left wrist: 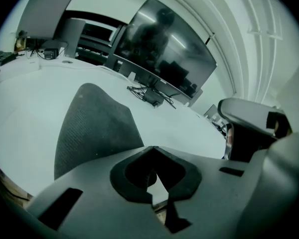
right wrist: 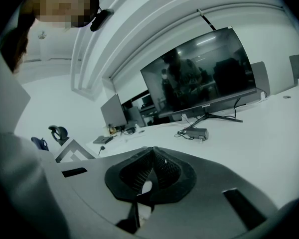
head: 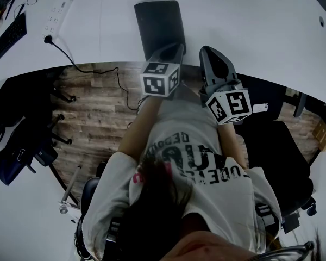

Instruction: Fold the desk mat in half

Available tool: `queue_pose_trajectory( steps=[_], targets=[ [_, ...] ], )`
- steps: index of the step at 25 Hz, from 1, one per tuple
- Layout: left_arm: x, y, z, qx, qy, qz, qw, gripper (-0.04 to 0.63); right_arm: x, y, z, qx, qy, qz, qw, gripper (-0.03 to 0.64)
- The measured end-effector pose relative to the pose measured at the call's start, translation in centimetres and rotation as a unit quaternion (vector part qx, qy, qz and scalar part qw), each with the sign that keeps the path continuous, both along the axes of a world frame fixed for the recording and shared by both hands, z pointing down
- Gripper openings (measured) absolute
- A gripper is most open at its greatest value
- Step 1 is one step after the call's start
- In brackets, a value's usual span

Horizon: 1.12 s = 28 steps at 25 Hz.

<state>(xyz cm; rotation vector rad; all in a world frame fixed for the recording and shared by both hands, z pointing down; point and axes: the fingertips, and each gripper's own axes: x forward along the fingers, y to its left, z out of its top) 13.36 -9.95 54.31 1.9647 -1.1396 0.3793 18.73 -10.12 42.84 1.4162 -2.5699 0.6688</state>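
The dark grey desk mat point(head: 159, 23) lies on the white desk point(head: 98, 31), stretching away from me. My left gripper point(head: 175, 52) sits at the mat's near right corner, and its marker cube point(head: 160, 78) is closer to me. In the left gripper view the mat point(left wrist: 94, 128) curves up toward the left gripper point(left wrist: 152, 151), whose jaws are shut, with the mat's near edge running in under them. My right gripper point(head: 207, 52) hovers over bare desk just right of the mat. In its own view the right gripper point(right wrist: 153, 151) is shut with nothing between the pads.
A power strip point(head: 57, 12) and a keyboard point(head: 10, 34) lie at the far left of the desk. A large monitor point(right wrist: 202, 73) stands at the back with a small cabled box point(right wrist: 194, 132) in front. A black office chair point(head: 277, 151) stands to my right.
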Motion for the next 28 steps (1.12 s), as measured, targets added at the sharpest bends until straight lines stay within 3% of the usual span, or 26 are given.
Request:
queue_pose_trajectory(
  steps=[10,19,28],
  targets=[
    [-1.8,-2.3,-5.3,0.095,-0.012,-0.021,0.9951,0.002,-1.0,-0.1,-0.4,0.005,0.002,-0.006,1.0,-0.002],
    [-5.4,-5.0,-10.4,0.176,-0.02,-0.041,0.9833,0.002,-3.0,-1.3,-1.9,0.033,0.023,-0.011,0.999,-0.002],
    [-10.1,-6.1,-15.1,0.23,-0.023,-0.042,0.972,0.002,-6.0,-3.0,-5.2,0.069,0.029,0.006,0.997,-0.002]
  ],
)
